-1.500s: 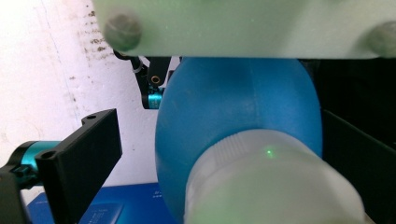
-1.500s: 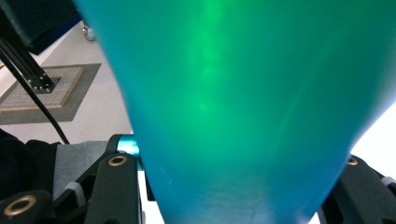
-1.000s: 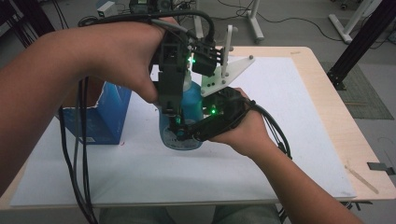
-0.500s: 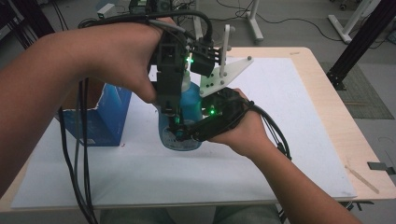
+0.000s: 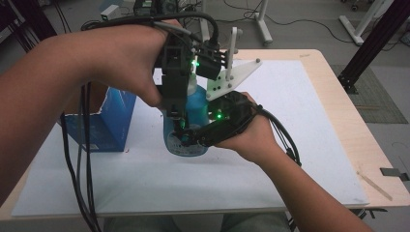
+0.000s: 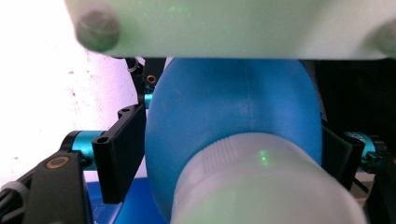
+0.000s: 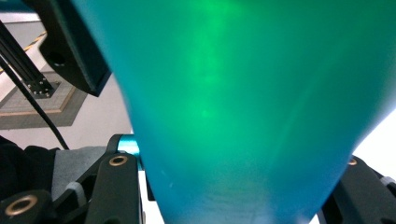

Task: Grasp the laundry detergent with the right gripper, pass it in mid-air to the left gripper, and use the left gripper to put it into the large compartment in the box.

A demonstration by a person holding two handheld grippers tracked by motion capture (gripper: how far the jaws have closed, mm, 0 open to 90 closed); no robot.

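Blue bottle (image 5: 193, 111); white cap (image 6: 261, 186) visible left gripper view.

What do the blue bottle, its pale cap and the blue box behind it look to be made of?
Blue bottle: likely translucent plastic with a matte, smooth skin; green light glows through it. Cap: frosted whitish plastic, finely ribbed near its edge. Blue box: probably printed cardboard, with a brown raw inside at the open top.
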